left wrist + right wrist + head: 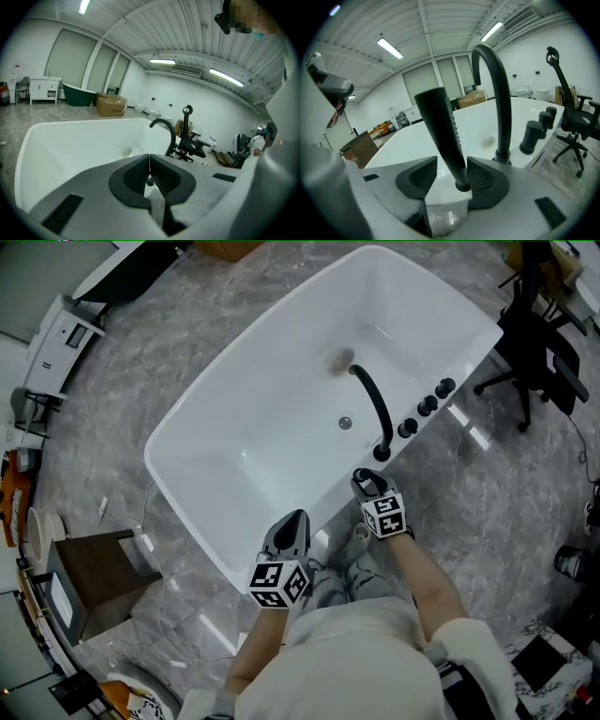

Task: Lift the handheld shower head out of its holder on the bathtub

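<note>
Where the task's thing stands: one slim black rod-shaped handheld shower head (440, 126), upright in its holder on the near rim of the white oval bathtub (187, 474), just beside the spout.
Grippers: two, both at the tub's near rim.
Right gripper (452, 163): jaws apart, one on each side of the shower head's lower stem, not clamped on it.
Left gripper (149, 157): jaws closed together, nothing between them.
Spout: one black arched tube spout (499, 89), rising from the rim and curving over the basin.
Knobs: three black cylindrical knobs (529, 136), in a row on the rim beyond the spout.
Chair: one black office chair (530, 352), on the grey marbled floor (122, 399) past the tub's far corner.
Right gripper view, not head view: the shower head's whole length; from above, the gripper covers it.
Left gripper view, not head view: one dark green tub (77, 95) by the far wall.
Head view, not gripper views: both grippers side by side, the left one to the left.
</note>
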`<state>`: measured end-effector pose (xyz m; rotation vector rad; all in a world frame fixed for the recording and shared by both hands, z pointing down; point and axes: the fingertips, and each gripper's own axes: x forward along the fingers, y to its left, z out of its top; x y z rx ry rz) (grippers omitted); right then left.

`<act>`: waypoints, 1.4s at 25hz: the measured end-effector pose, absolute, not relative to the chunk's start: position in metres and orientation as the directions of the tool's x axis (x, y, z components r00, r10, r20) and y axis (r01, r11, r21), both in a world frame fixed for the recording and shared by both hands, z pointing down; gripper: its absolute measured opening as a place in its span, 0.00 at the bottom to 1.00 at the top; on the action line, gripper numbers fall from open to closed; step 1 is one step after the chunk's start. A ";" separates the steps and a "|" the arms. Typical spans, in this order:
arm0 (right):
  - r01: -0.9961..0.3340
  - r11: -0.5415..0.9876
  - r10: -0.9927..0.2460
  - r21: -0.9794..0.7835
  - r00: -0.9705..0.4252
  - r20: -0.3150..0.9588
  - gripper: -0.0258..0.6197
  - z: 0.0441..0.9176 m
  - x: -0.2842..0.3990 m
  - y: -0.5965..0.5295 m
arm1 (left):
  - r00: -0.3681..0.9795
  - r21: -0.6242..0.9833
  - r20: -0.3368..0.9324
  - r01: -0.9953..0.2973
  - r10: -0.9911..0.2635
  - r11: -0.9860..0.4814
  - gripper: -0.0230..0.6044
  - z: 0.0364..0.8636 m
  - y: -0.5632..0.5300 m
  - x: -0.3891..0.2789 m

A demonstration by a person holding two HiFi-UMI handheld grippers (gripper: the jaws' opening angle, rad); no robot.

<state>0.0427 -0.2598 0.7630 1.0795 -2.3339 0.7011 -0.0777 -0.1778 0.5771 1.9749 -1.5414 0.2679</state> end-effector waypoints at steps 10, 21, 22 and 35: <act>-0.797 0.577 -0.526 -0.178 -0.529 0.666 0.27 0.783 0.040 -0.272 | 0.266 0.348 0.525 -0.934 -0.808 -0.081 0.07 0.583 -0.179 -0.088; -0.793 0.592 -0.559 -0.143 -0.532 0.637 0.26 0.743 0.049 -0.267 | 0.285 0.360 0.478 -0.926 -0.831 -0.110 0.07 0.566 -0.192 -0.075; -0.793 0.592 -0.567 -0.142 -0.535 0.626 0.26 0.737 0.050 -0.267 | 0.286 0.362 0.473 -0.925 -0.833 -0.113 0.07 0.564 -0.193 -0.075; -0.794 0.587 -0.659 -0.157 -0.581 0.478 0.26 0.636 0.064 -0.252 | 0.297 0.360 0.429 -0.923 -0.853 -0.140 0.07 0.545 -0.192 -0.066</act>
